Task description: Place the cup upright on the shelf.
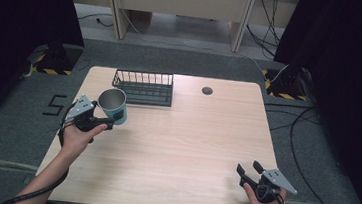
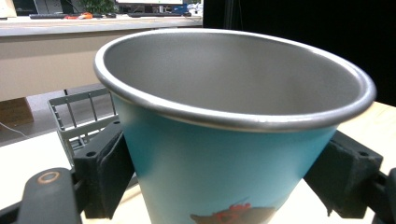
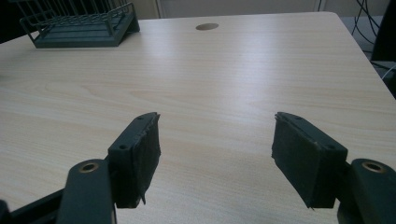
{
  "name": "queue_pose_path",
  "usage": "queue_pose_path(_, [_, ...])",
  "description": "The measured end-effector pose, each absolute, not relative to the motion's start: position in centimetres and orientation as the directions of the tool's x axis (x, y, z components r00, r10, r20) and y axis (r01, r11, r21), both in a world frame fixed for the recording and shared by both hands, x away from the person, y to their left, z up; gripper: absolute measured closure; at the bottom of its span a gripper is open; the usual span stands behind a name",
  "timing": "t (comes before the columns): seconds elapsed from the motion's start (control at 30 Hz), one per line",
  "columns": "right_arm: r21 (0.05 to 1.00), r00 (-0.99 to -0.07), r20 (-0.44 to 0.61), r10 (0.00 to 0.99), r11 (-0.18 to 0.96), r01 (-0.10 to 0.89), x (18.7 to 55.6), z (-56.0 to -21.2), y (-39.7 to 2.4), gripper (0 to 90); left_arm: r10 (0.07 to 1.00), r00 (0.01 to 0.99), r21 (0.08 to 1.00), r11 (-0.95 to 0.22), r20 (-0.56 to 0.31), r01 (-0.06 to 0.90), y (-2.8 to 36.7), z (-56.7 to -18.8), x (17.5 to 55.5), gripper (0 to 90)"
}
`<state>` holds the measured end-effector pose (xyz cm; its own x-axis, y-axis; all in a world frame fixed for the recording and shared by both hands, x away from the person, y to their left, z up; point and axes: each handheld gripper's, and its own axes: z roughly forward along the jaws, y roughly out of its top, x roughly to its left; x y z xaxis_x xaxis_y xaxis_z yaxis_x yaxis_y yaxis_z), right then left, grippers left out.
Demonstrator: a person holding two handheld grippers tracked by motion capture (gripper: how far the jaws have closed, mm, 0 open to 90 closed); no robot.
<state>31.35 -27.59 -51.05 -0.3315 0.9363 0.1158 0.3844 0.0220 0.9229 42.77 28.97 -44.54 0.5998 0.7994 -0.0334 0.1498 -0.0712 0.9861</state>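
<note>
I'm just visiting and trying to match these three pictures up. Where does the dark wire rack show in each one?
High view: the wire rack sits at the table's far edge, left of middle, just behind the cup.
Left gripper view: a pale corner of it peeks out at left, behind the cup.
Right gripper view: top left corner.
Shared landmark: the round hole in the tabletop, seen to the rack's right in the right gripper view too.

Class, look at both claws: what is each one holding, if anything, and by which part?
The left claw grips the blue metal cup by its outer side wall, below the rim. The right claw is open and holds nothing.
</note>
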Motion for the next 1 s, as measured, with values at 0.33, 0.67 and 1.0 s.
queue_pose_path(0.33, [0.923, -0.331, 0.116, 0.936, 0.021, 0.384, 31.4, -51.1, -27.6, 32.9, 0.799, 0.6, 0.986, -0.072, -0.032, 0.148, 28.7, -44.2, 43.7, 16.3])
queue_pose_path(0.67, [0.924, -0.329, 0.114, 0.937, 0.022, 0.381, 31.4, -51.1, -27.7, 32.9, 0.799, 0.601, 0.987, -0.072, -0.028, 0.141, 28.3, -43.6, 44.7, 16.3])
queue_pose_path(1.0, [0.922, -0.326, 0.127, 0.937, 0.009, 0.387, 31.4, -51.1, -27.7, 33.0, 0.804, 0.594, 0.987, -0.073, -0.026, 0.143, 28.1, -43.3, 45.6, 16.3])
